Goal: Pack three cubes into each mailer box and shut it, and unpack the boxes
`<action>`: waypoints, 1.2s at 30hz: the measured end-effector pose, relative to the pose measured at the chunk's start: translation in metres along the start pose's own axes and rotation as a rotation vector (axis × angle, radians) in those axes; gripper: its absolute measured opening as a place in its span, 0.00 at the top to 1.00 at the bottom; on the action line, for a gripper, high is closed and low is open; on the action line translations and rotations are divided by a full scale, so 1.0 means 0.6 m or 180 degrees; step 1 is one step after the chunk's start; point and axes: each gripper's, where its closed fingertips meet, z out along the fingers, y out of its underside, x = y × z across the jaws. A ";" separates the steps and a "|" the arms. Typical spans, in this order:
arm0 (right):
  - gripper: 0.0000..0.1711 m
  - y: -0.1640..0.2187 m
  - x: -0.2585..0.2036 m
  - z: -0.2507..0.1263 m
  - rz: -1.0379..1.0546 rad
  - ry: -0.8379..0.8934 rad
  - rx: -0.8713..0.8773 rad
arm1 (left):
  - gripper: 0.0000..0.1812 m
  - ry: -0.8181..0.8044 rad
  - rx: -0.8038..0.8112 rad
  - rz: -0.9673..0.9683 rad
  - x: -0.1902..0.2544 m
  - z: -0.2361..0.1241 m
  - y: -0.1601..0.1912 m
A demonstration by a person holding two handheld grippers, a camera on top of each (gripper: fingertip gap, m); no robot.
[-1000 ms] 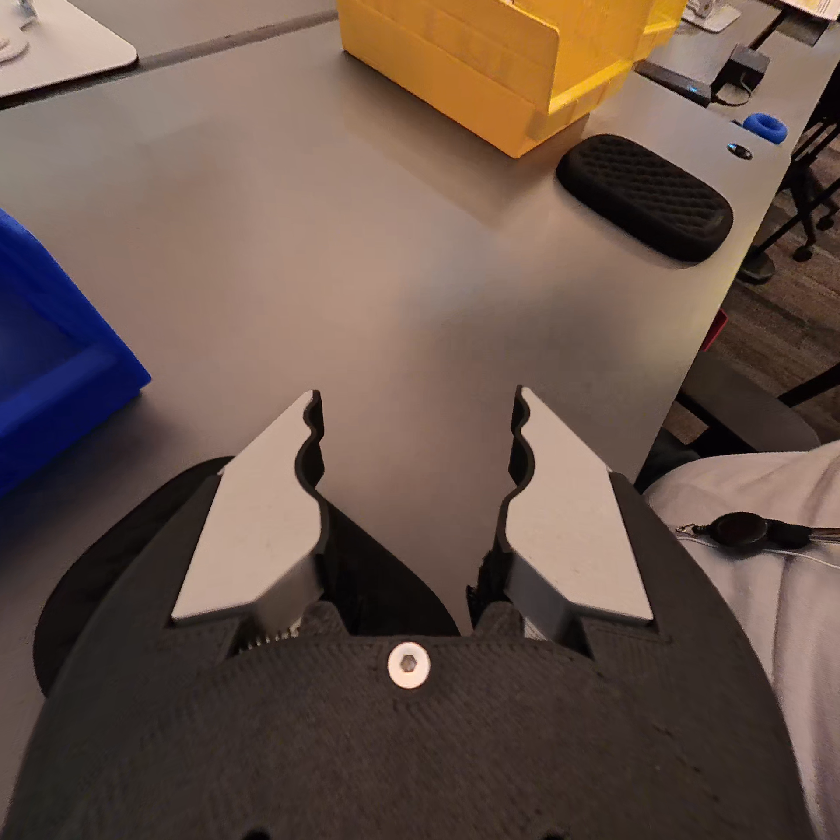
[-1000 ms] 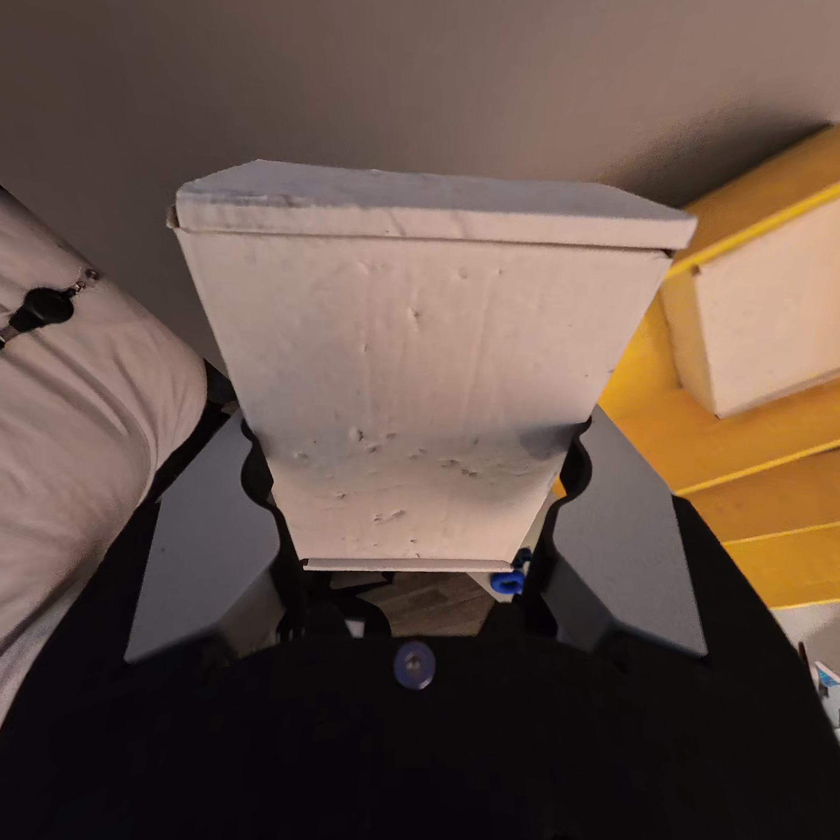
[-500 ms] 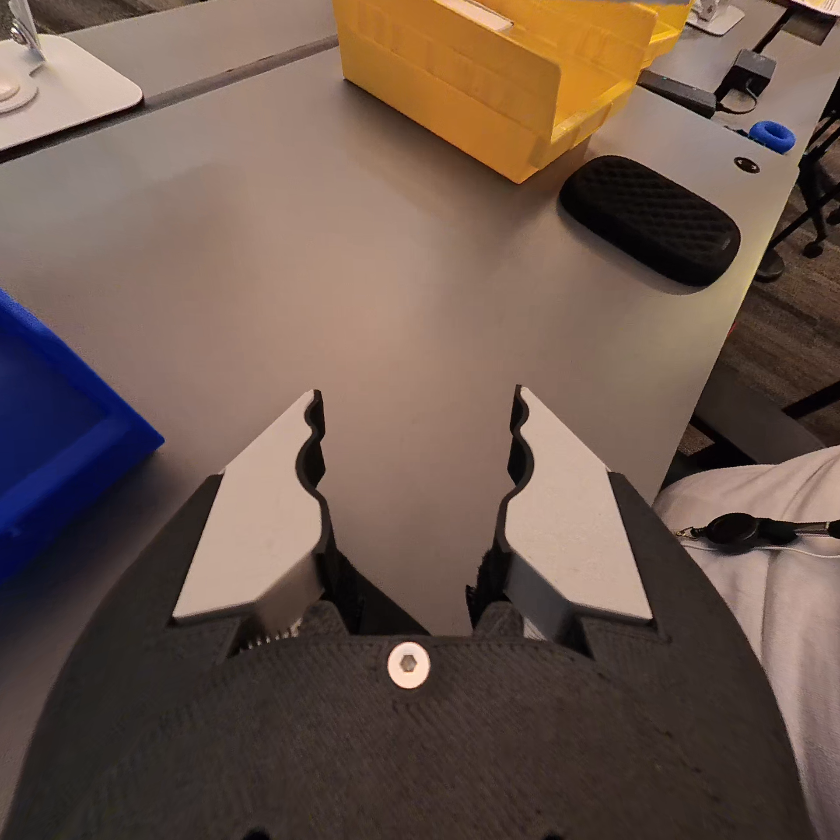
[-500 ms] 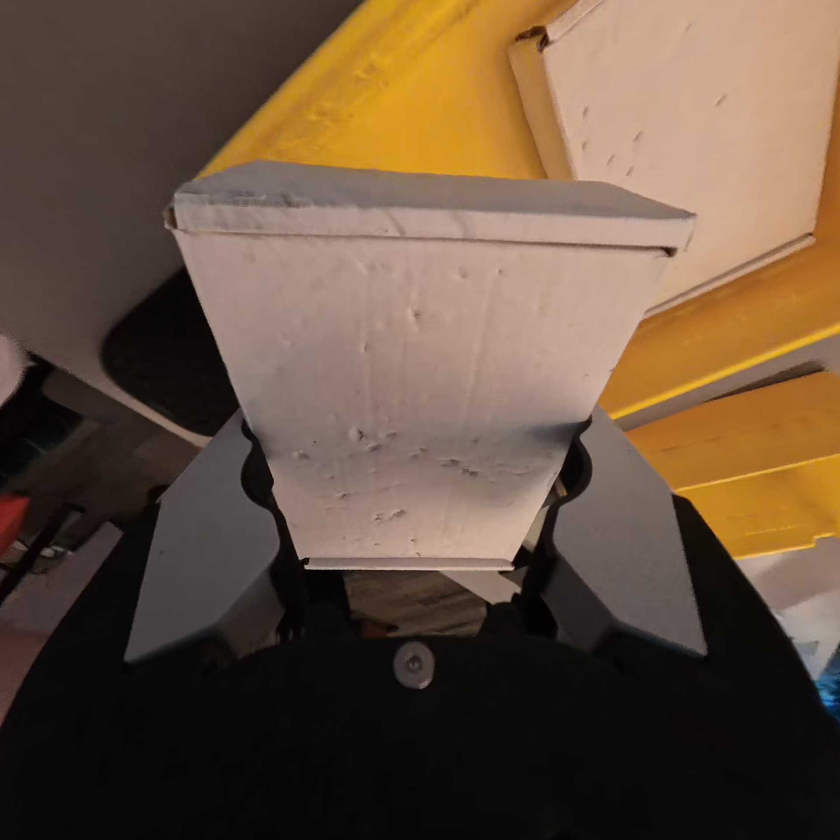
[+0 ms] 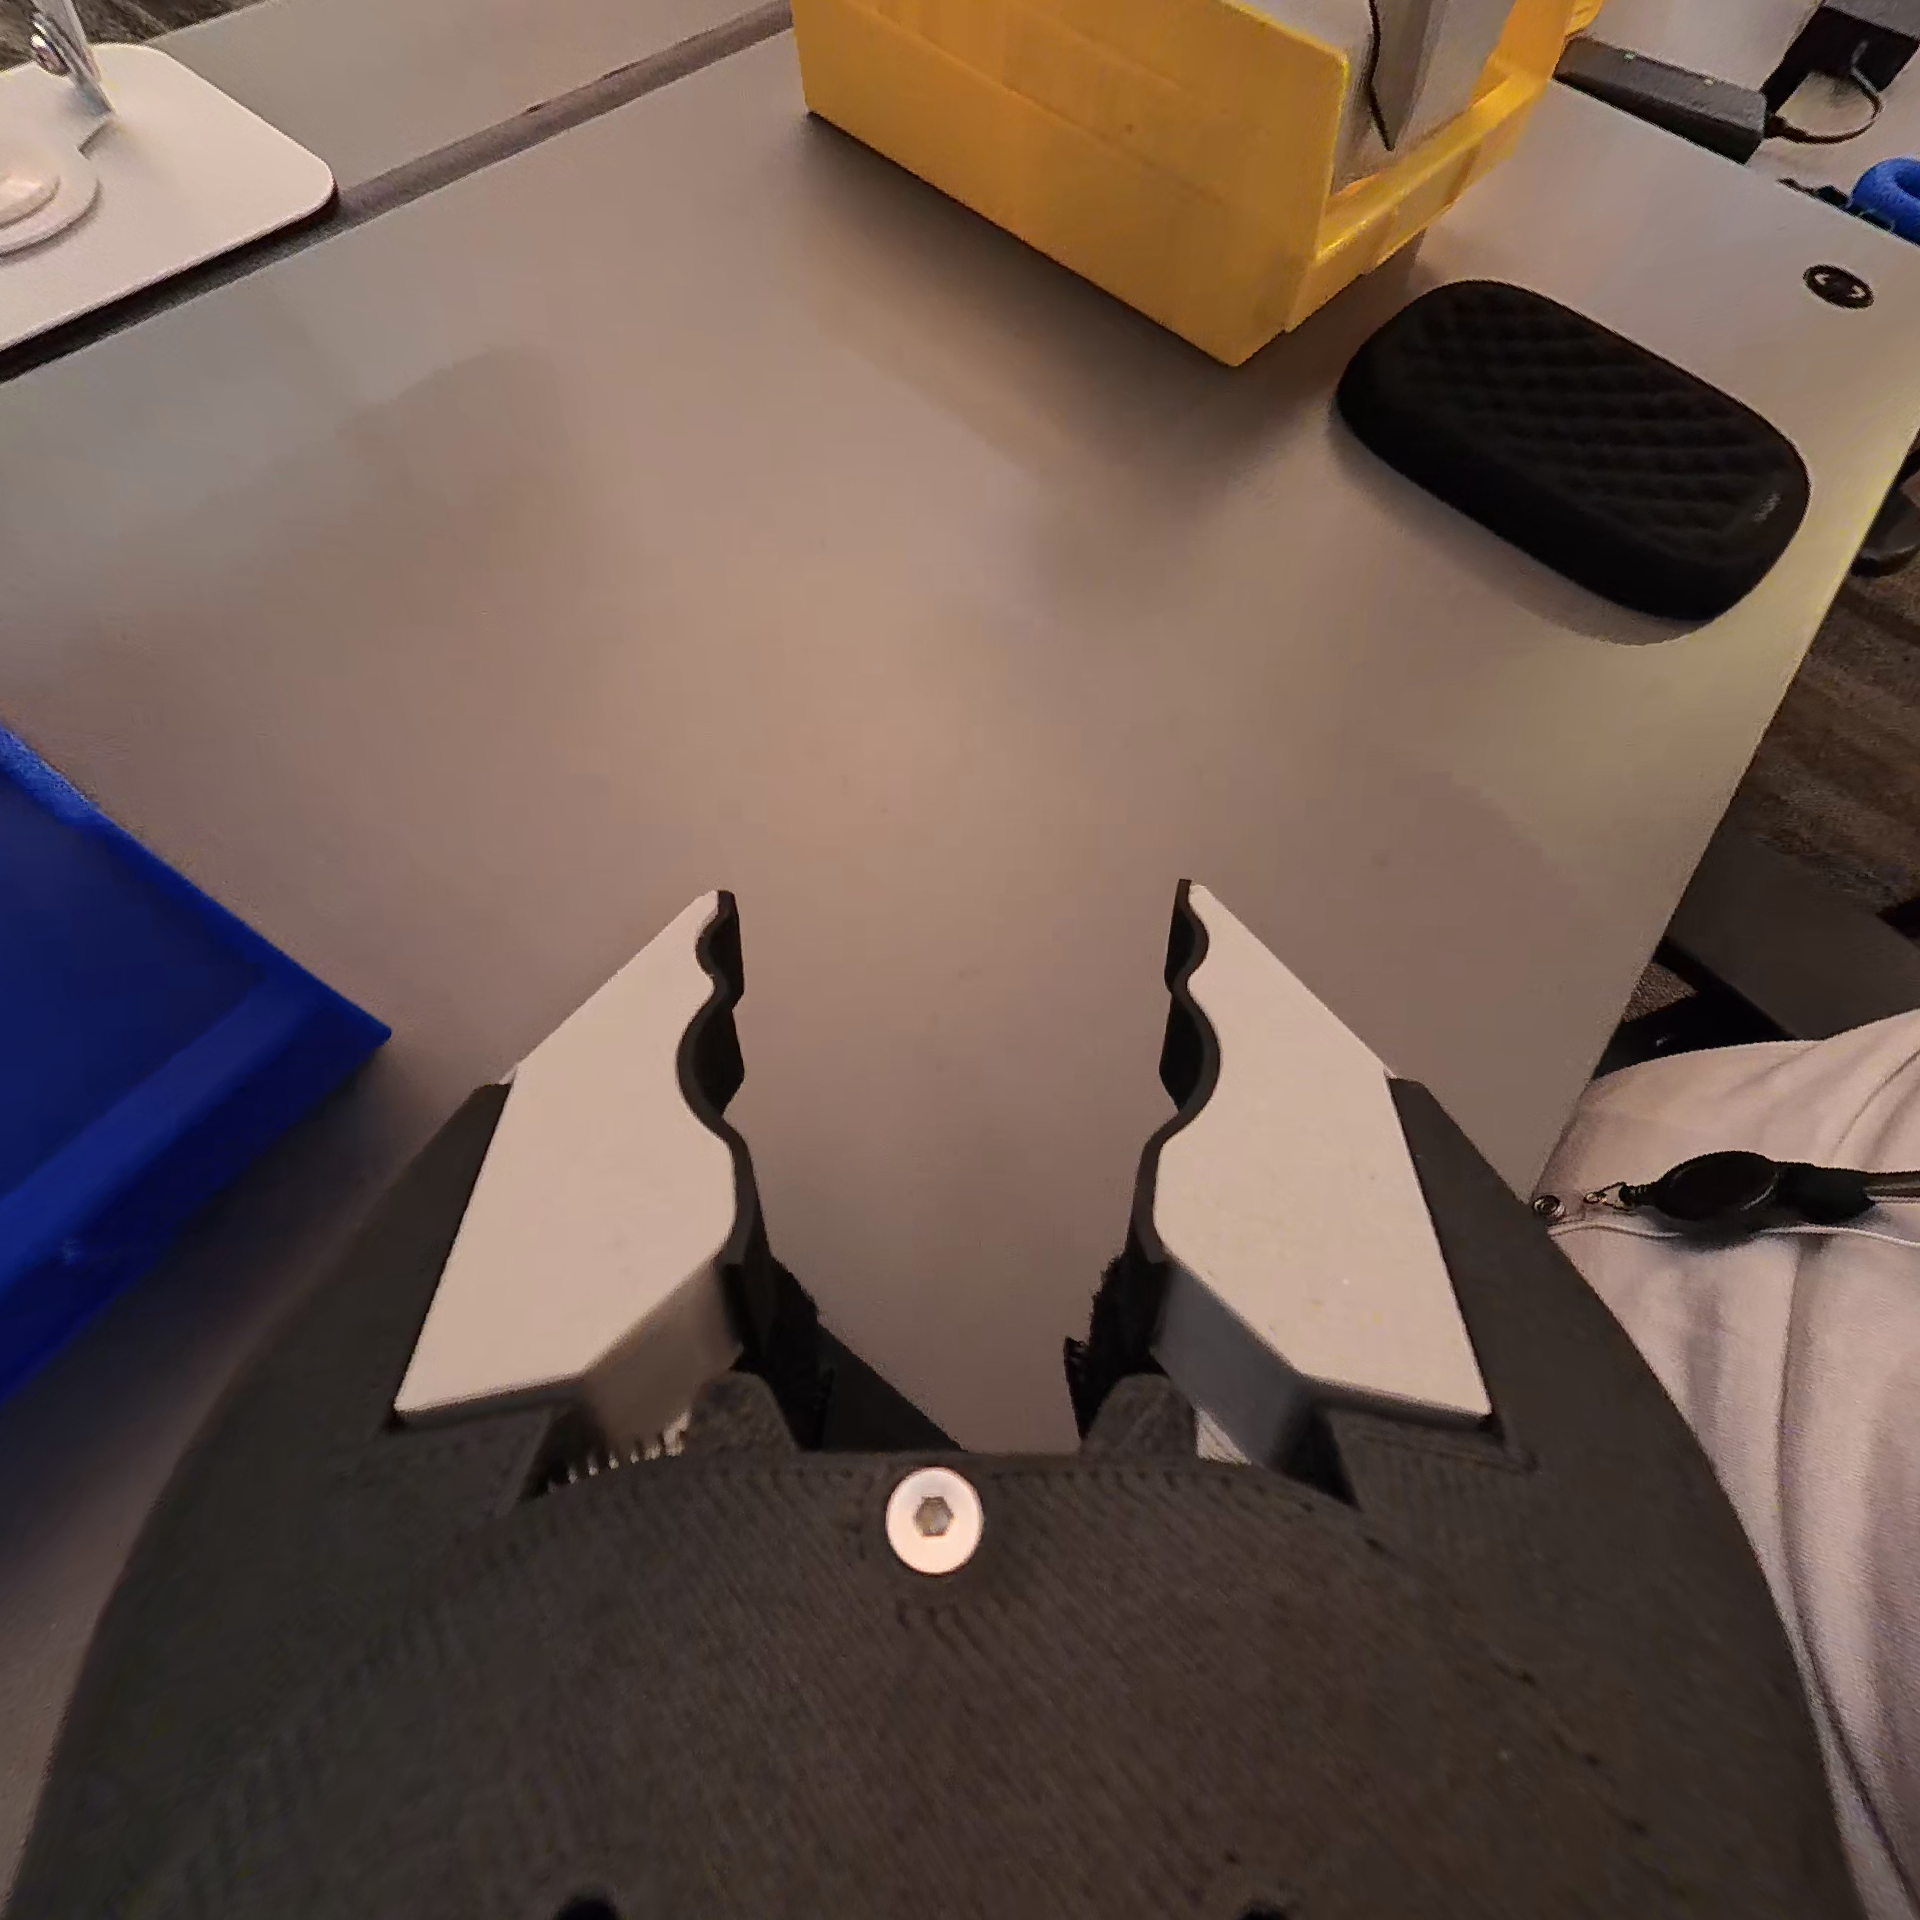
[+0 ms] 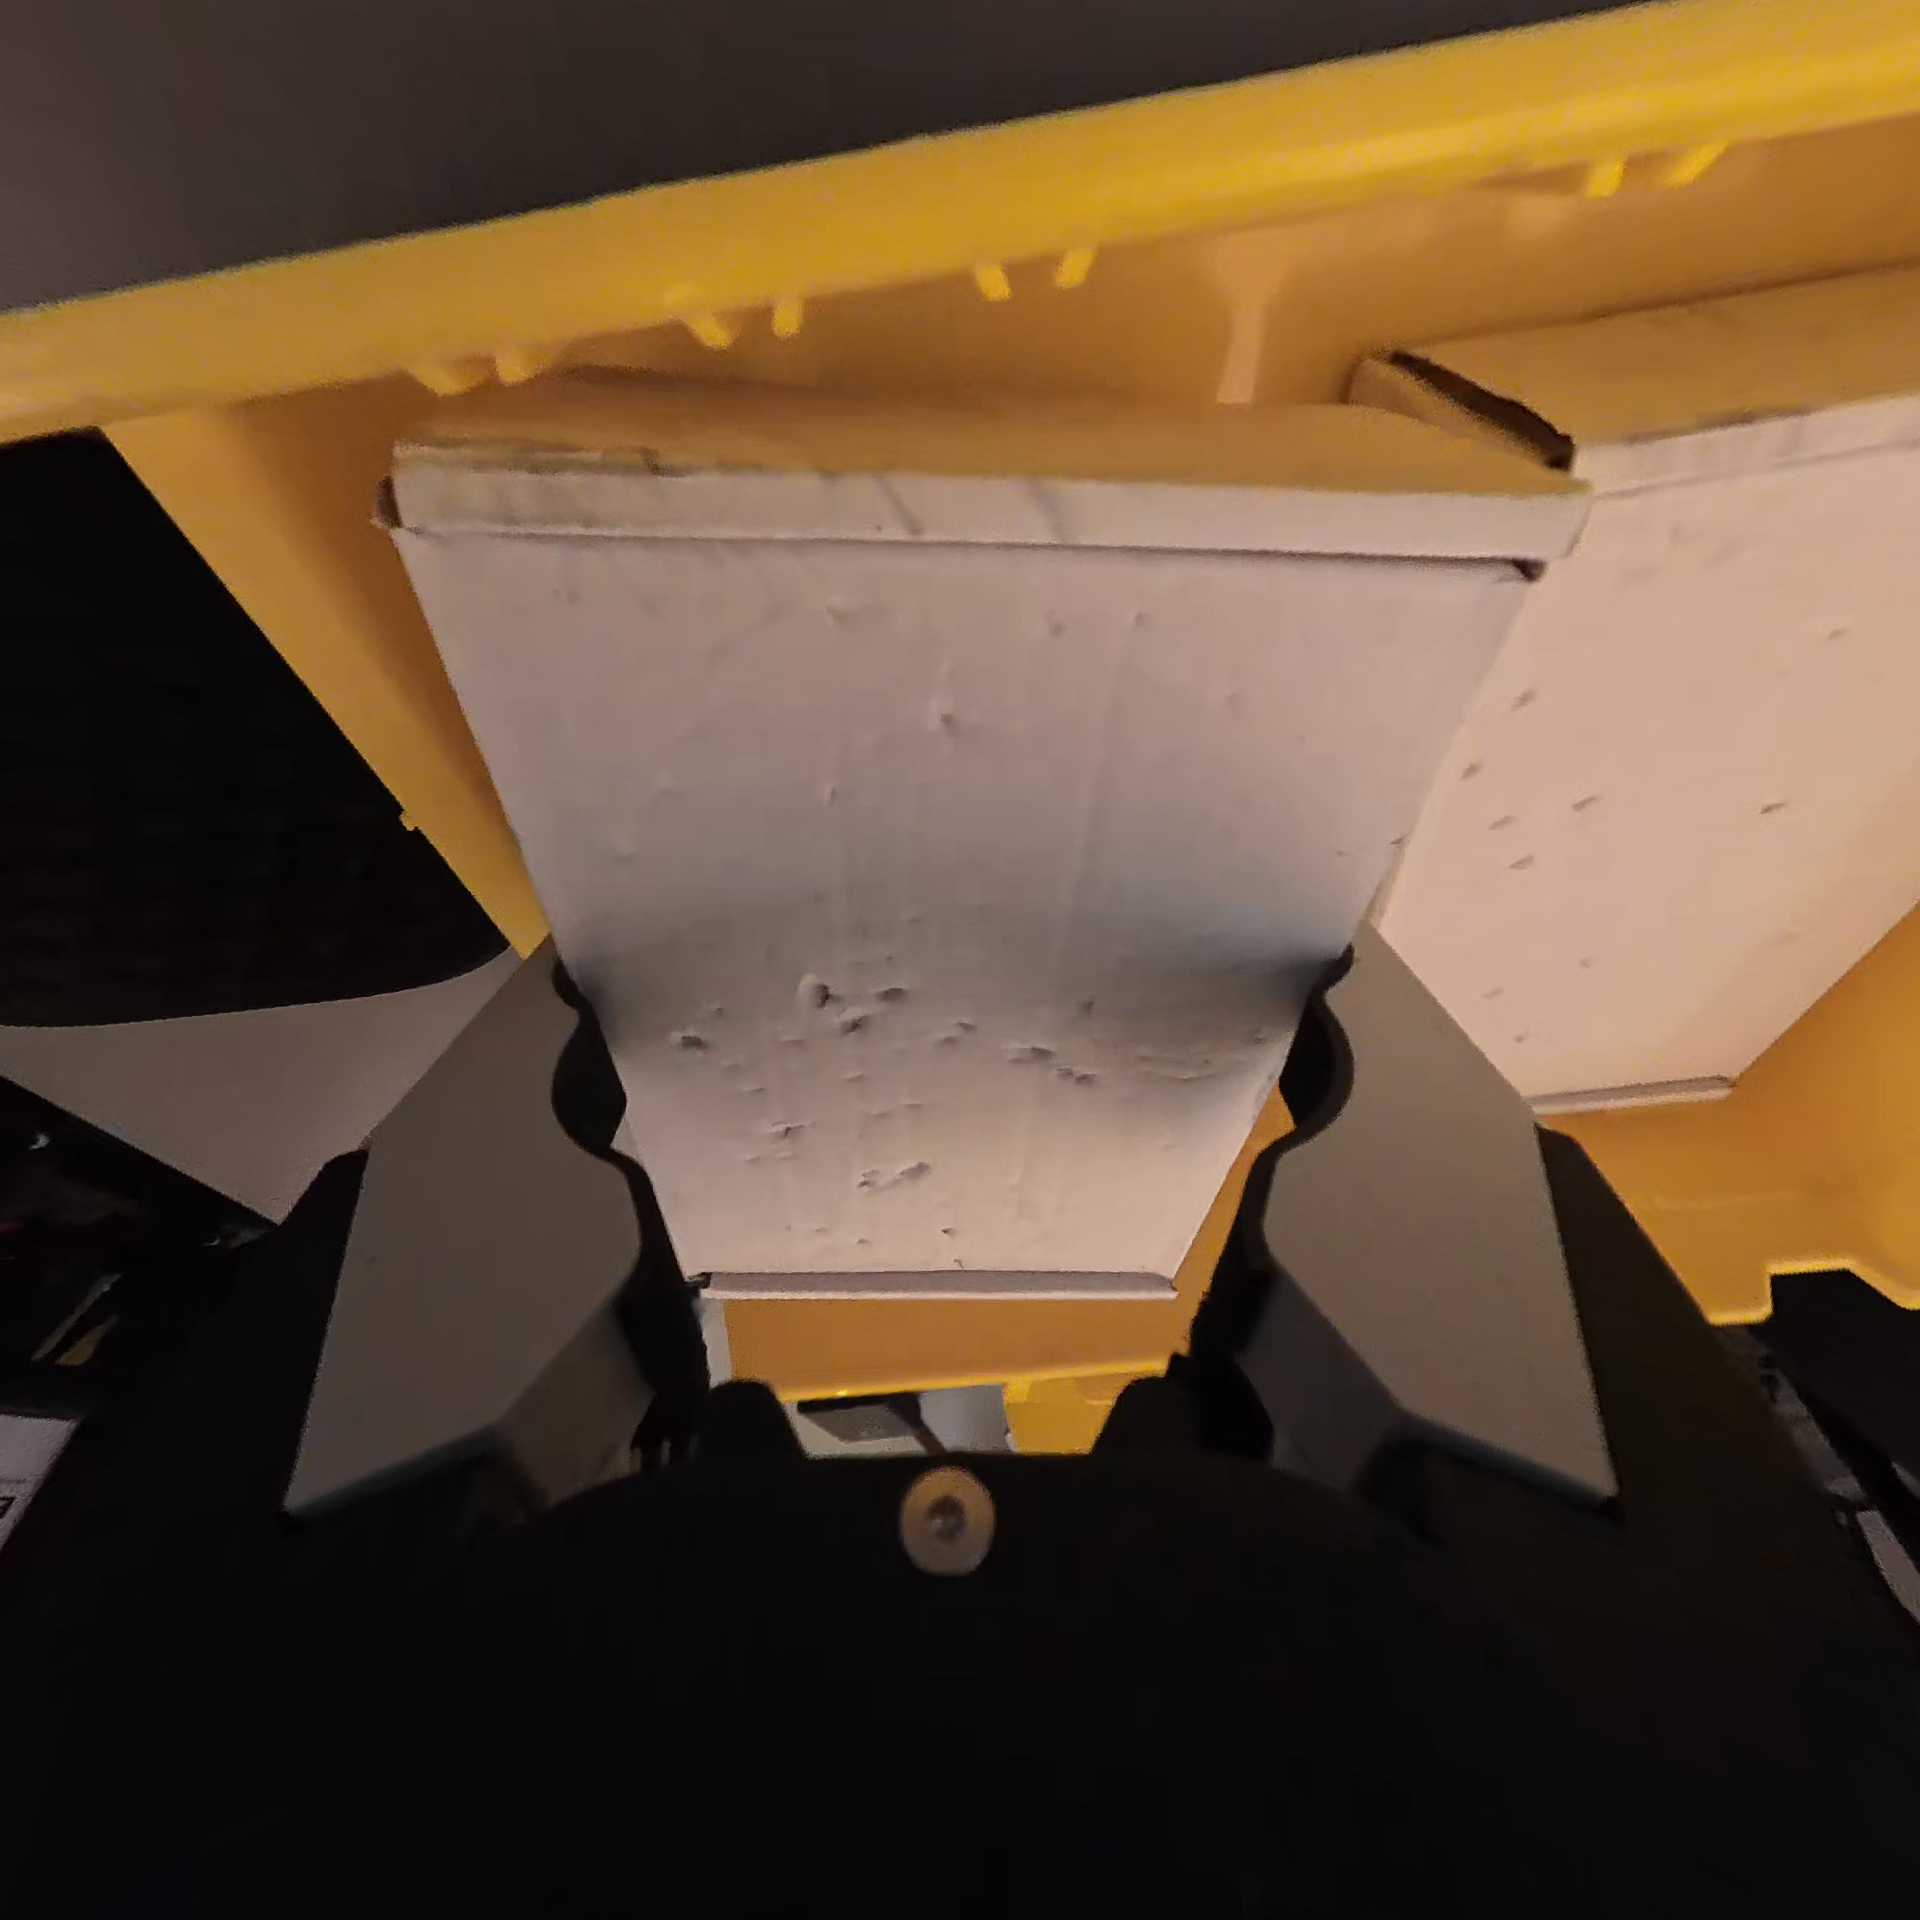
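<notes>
My right gripper (image 6: 951,966) is shut on a closed white mailer box (image 6: 956,790) and holds it inside the yellow bin (image 6: 831,239), its far end close to the bin's wall. A second white mailer box (image 6: 1621,748) lies in the bin just to the right. My left gripper (image 5: 956,935) is open and empty above the grey table (image 5: 831,623). The yellow bin (image 5: 1091,156) stands at the far side in the left wrist view, with the right gripper and its box (image 5: 1403,73) showing at its open end. No cubes are in view.
A blue bin (image 5: 135,1039) sits at the left of the table. A black textured pad (image 5: 1569,447) lies by the yellow bin near the table's right edge. A white stand base (image 5: 135,197) is at the far left. A person's light sleeve (image 5: 1766,1299) is at the right.
My right gripper has carried the mailer box from above the table into the yellow bin, beside the second box. My left gripper has shifted slightly, still open.
</notes>
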 end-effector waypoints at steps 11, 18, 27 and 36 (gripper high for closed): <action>0.24 0.009 0.013 0.032 -0.0139 0.0164 -0.0042 | 0.55 -0.0015 -0.0048 0.0068 0.002 0.011 -0.003; 0.23 0.010 0.014 0.046 -0.0196 0.0206 -0.0071 | 0.55 -0.0037 -0.0030 0.0041 -0.002 0.008 -0.004; 0.23 0.011 0.017 0.051 -0.0259 0.0277 -0.0059 | 0.55 -0.0038 -0.0023 0.0040 -0.005 0.008 -0.002; 0.20 0.030 0.024 -0.034 0.0139 0.0851 0.0469 | 0.51 -0.0204 0.0141 -0.0113 -0.033 -0.019 0.012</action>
